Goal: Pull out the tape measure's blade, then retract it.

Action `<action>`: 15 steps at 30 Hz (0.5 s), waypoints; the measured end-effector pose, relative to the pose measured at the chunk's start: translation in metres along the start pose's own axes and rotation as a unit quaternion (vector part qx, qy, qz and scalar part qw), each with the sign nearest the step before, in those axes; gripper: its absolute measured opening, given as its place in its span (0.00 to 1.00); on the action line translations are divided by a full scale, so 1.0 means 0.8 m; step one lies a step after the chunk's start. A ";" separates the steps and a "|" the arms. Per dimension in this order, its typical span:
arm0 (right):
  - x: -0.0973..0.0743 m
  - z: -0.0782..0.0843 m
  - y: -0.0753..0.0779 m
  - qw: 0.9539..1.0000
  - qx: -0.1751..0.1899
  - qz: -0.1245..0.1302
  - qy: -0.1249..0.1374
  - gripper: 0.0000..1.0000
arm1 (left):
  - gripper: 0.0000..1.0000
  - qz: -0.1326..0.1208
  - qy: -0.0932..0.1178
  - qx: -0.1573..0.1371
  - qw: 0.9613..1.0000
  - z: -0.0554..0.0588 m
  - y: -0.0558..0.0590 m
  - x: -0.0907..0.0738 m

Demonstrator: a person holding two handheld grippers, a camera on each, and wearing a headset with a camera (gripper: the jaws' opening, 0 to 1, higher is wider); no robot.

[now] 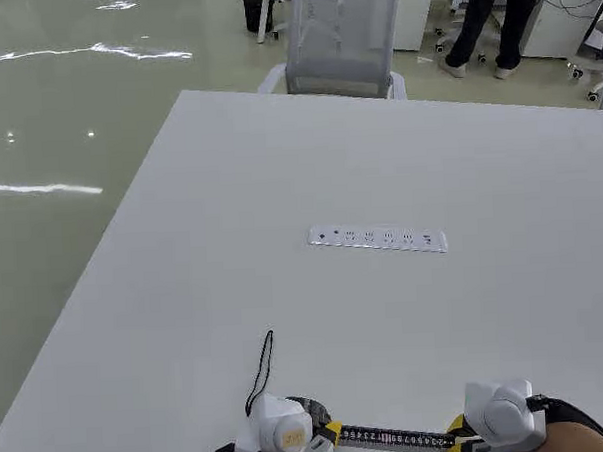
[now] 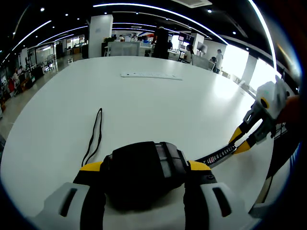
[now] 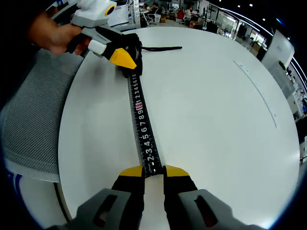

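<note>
Two claws share the tape measure, and I read this as the tail of the pull-out step. The left claw (image 2: 145,166) is clenched around the black case (image 2: 144,181), one yellow tip on each side. The right claw (image 3: 153,171) is pinched shut on the free end of the blade (image 3: 142,120). A short run of printed blade stretches between them, lying low along the white counter (image 1: 280,187).

Taking the power strip (image 1: 377,239) as my mark, the whole tape measure sits well apart from it on the side towards me, roughly parallel to it. The case is off to the strip's left and the blade tip is below its right end. The black wrist cord (image 1: 260,373) trails from the case back towards the strip without reaching it.

The next move, as I judge it, is either a little more draw or the return. For the return, the right claw should walk the tip back towards the case while the left holds firm, so the blade does not whip.

The end hook is buried between the right claw's tips. Any lock or brake on the case is covered by the left claw, so I cannot tell whether it is set. The head view's lower edge cuts across both claws.
</note>
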State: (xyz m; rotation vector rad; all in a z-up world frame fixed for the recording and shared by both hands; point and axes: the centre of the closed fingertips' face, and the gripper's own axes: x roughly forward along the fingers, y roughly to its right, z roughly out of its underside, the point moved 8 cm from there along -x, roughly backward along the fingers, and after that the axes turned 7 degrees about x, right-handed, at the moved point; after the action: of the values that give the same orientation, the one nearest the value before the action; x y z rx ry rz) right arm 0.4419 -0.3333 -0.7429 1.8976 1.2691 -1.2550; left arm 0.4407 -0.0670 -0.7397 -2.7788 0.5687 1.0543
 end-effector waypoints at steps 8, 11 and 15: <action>0.003 -0.004 -0.001 1.000 -0.001 -0.001 0.000 0.14 | 0.63 0.000 -0.001 -0.002 1.000 0.000 0.000 0.000; 0.004 -0.006 -0.002 1.000 -0.002 -0.001 0.001 0.14 | 0.63 0.000 0.000 -0.002 1.000 0.000 0.000 0.000; 0.004 -0.008 -0.002 1.000 -0.001 -0.002 0.001 0.14 | 0.63 0.000 0.001 -0.002 1.000 0.000 0.000 0.000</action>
State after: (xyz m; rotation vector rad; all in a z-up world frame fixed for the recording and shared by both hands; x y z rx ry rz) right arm 0.4436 -0.3264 -0.7435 1.8962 1.2752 -1.2522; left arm 0.4403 -0.0670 -0.7396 -2.7828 0.5679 1.0549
